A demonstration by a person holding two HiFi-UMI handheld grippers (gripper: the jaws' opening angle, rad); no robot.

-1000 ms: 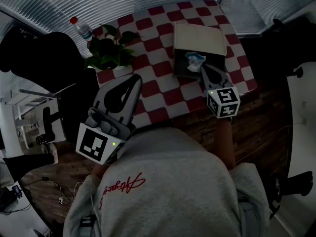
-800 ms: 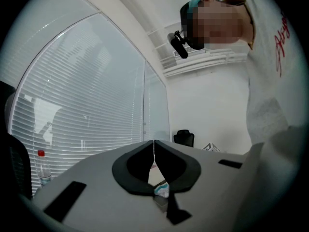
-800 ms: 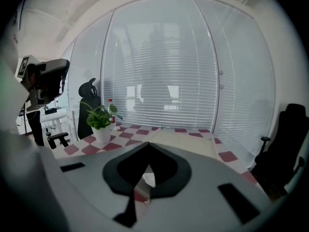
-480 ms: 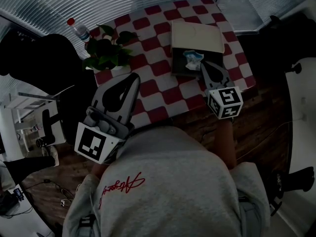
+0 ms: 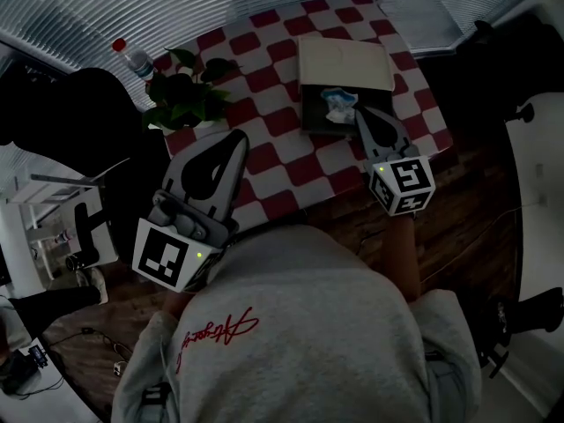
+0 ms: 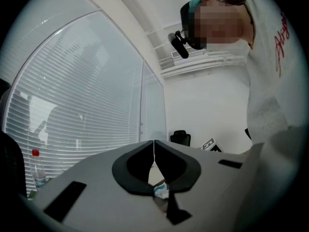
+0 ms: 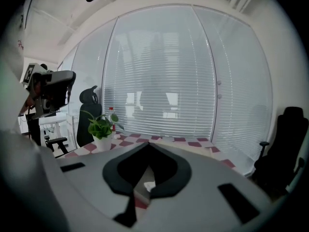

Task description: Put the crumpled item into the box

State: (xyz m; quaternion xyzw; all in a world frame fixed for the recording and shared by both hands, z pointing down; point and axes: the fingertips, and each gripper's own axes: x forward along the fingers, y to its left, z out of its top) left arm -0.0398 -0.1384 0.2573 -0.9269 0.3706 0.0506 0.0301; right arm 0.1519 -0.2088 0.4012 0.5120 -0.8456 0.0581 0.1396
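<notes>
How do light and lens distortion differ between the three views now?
Head view: dim and underexposed, though the checkered table is readable. Left gripper view: bright, blinds bent by the wide lens, mosaic patch upper right. Right gripper view: backlit window, dark corners.

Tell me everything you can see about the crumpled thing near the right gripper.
The crumpled item is a small wad, white with pale blue patches, that looks like paper or tissue. It lies in the dark open half of the box, next to the box's pale lid. The right gripper is close beside it with its jaws together, not holding it. Whether they touch cannot be told.
</notes>
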